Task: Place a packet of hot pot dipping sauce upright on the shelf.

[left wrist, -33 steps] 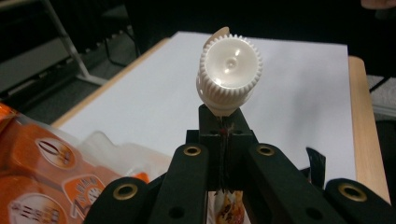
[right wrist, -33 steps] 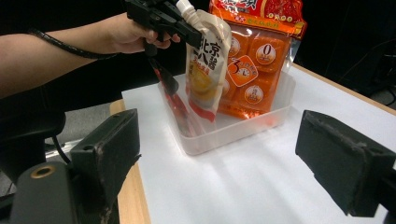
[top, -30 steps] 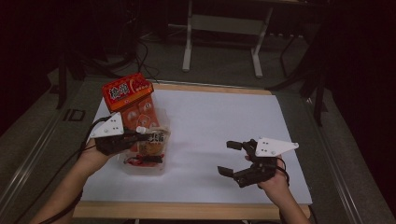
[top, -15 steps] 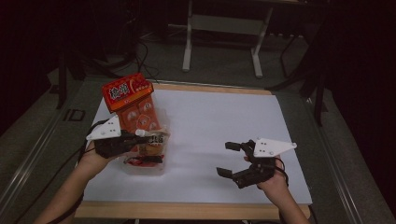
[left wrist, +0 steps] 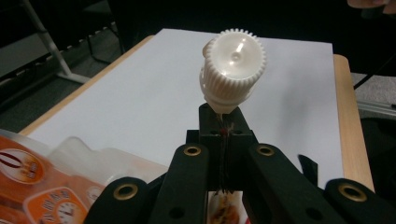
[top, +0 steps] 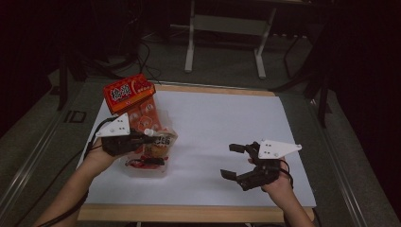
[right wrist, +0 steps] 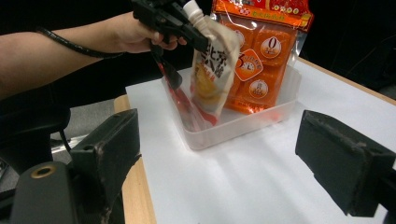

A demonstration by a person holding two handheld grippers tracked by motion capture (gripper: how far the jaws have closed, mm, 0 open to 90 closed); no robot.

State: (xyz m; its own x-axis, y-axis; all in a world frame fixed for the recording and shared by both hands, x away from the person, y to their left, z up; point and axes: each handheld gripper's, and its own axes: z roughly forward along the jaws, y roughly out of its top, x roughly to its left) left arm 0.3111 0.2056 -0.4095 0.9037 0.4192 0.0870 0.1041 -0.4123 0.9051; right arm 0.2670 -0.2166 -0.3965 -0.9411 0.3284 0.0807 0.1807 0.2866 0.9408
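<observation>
**Spouted pouch pinched at the neck, hanging in the clear tub**

*High view.* I am holding my left gripper point(top: 142, 138) pressed together on the spout of a soft drink pouch point(top: 158, 144), which is hanging over the clear plastic tub point(top: 142, 168) near the left edge of the white table sheet point(top: 227, 127). I am keeping my right gripper point(top: 234, 161) well apart from it, low over the sheet, its jaws spread and holding nothing. A red-and-orange snack bag point(top: 135, 101) is leaning upright at the far end of the tub, and a red item, too small to identify, is lying at the near end.

*Left gripper view.* I am clamping the two black jaws just below the ribbed white screw cap point(left wrist: 233, 63). I judge this stiff neck to be the right place to take hold: the film body would likely buckle or slip between the pads, while the cap's flange is stopping the pouch from sliding through.

*Right gripper view.* The pouch point(right wrist: 212, 65) is dangling limp from the left gripper point(right wrist: 184, 30), its lower end inside the tub point(right wrist: 243, 123), so I am treating it as light, floppy and liable to swing. The snack bag point(right wrist: 261, 51) is standing behind it against the far wall. My own jaws are standing wide open in the foreground.
</observation>
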